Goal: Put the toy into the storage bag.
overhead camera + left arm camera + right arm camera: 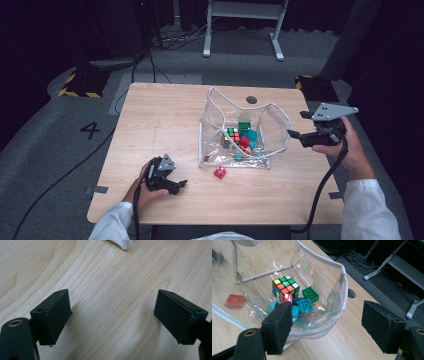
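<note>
Red brick (220, 172) on bench (150, 125), just outside clear bag (272, 120). Left tool (181, 184) spread, empty, near brick. Right tool (296, 125) spread beside bag rim. Step: approach. Next: straddle brick, pinch, lift into bag.

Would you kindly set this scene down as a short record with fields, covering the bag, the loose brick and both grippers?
surface: wooden table
container: clear bag, open at the top, standing at mid-table
contents: colour cube, green brick, teal bricks, a red piece
loose item: red brick on the table, just outside the bag's near edge
left gripper: open, low over bare wood, holding nothing
right gripper: open, at the bag's right rim, holding nothing
</note>
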Demonstrator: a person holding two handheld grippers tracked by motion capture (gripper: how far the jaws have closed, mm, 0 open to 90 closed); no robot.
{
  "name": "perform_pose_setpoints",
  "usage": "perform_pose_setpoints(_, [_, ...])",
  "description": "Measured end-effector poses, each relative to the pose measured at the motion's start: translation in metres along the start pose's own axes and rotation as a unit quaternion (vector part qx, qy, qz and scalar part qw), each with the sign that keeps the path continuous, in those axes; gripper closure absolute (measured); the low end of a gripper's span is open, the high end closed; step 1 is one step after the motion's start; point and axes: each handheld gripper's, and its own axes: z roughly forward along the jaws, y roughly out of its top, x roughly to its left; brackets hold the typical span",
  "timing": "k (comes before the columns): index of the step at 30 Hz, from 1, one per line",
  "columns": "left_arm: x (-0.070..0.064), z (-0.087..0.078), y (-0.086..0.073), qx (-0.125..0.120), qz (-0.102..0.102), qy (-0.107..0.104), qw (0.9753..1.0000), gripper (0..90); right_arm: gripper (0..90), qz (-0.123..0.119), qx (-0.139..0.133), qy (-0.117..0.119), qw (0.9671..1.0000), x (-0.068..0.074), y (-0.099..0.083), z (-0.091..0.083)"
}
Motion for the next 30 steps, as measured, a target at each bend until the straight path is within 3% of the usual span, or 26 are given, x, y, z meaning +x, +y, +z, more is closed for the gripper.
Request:
perform_pose_setpoints(2, [0.000,0.000,0.000,-0.001,-0.001,0.000,1.0000,14.0,24.8,-0.005,-0.002,-0.003,1.0000,0.000,-0.005,-0.004])
perform_pose_setpoints(3, [0.000,0.000,0.000,0.000,0.000,0.000,1.0000,14.0,24.8,0.006,-0.004,-0.003,1.0000,0.002,-0.007,-0.006])
perform_pose_setpoints(5, [0.000,0.000,0.000,-0.001,-0.001,0.000,1.0000,14.0,24.7,-0.002,-0.004,-0.003,1.0000,0.001,-0.014,-0.010])
perform_pose_setpoints(15, [0.000,0.000,0.000,-0.001,-0.001,0.000,1.0000,14.0,24.7,0.016,-0.013,0.001,0.9998,0.007,-0.042,-0.019])
perform_pose_setpoints(30, [0.000,0.000,0.000,-0.001,-0.001,0.000,1.0000,14.0,25.7,0.026,0.012,0.029,0.9992,0.033,-0.084,0.000])
